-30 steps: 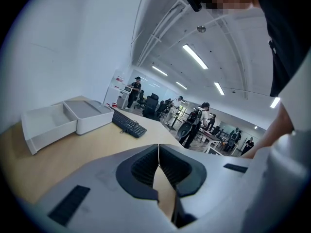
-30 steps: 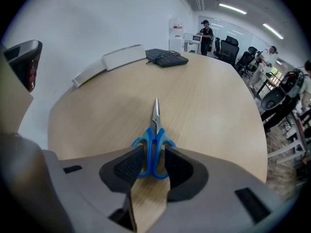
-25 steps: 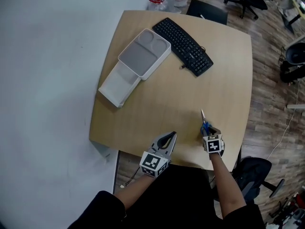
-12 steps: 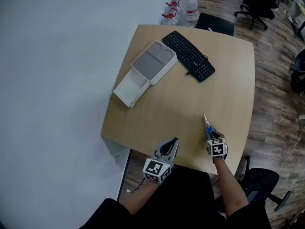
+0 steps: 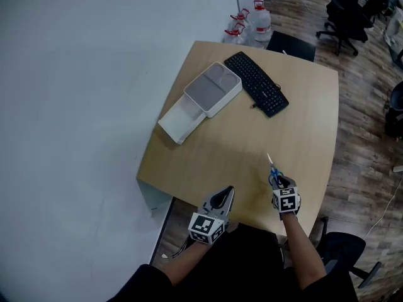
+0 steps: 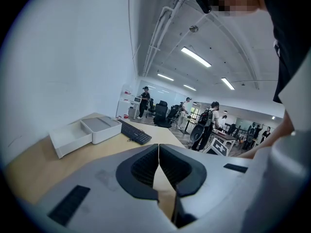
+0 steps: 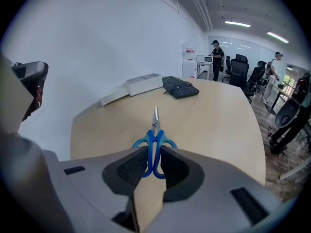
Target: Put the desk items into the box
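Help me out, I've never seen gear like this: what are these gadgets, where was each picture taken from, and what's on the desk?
There is no robot here: a person holds a two-jaw gripper in each hand. The head view comes from a camera on the person's head, looking down at a wooden table. The other two pictures come from cameras riding on the grippers, each looking along its own jaws. The cubes with square markers are parts of the grippers. Toward the table's far side lie an open white box and a black keyboard. The left gripper has its jaws together with nothing between them. The right gripper is clamped on the blue handles of a pair of scissors, blades pointing away from the person.
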### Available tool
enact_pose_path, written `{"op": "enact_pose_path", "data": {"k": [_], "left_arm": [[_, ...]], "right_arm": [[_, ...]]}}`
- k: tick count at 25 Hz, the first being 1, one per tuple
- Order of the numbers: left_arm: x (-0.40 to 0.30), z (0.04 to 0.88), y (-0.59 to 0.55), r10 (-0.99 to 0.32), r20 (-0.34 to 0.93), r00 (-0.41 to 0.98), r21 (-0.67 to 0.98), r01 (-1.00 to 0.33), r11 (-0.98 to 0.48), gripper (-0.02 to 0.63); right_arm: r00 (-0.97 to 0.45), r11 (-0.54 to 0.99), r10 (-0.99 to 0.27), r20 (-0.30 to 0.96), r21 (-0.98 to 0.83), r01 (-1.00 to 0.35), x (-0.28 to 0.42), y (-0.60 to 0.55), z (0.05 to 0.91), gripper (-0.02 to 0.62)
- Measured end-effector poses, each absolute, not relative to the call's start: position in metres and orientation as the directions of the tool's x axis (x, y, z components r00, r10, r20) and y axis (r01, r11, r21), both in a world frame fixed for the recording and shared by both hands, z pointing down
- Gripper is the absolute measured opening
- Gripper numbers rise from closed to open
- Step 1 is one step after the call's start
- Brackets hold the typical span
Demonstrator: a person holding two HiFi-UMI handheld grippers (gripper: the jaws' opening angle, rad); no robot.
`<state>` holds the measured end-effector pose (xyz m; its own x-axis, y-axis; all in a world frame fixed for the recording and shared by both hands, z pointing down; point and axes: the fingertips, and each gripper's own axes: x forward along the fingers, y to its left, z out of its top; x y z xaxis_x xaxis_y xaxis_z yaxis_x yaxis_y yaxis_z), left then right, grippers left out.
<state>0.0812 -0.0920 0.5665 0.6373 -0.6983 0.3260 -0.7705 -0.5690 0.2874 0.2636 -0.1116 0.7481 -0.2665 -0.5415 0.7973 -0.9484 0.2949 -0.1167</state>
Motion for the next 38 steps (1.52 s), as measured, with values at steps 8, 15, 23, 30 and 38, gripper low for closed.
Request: {"op": "enact_pose_path", "data": {"k": [8, 15, 23, 30, 38], "left_arm": [[0.035, 0.562, -0.114, -0.666, 0.283, 0.690, 0.301, -0.723, -0.622, 0.015], [-0.007, 0.552, -0.142, -0.583, 0.242, 0.776, 0.283, -0.631, -0.722, 0.015], [-0.081, 0.565, -0.183, -0.575, 0.243, 0.781, 0.328, -0.624, -0.709, 0.015], [-0.140, 0.577, -0.206, -0.563, 0.257, 0.786, 0.349, -0.618, -0.704, 0.015], [-0.191, 0.583, -0.229, -0.578, 0.262, 0.773, 0.365, -0.633, -0.682, 0.015]], "right_arm": [[-0.266, 0.310, -0.554, 0.789, -0.101, -0.945, 0.199, -0.131, 0.724, 0.141], [-0.231, 0.267, -0.569, 0.790, -0.089, -0.960, 0.135, -0.156, 0.708, 0.141], [-0.195, 0.251, -0.604, 0.773, -0.048, -0.967, 0.064, -0.200, 0.691, 0.141], [-0.194, 0.255, -0.613, 0.766, -0.040, -0.966, -0.001, -0.232, 0.684, 0.141], [-0.235, 0.289, -0.609, 0.757, -0.065, -0.955, -0.072, -0.276, 0.686, 0.141]]}}
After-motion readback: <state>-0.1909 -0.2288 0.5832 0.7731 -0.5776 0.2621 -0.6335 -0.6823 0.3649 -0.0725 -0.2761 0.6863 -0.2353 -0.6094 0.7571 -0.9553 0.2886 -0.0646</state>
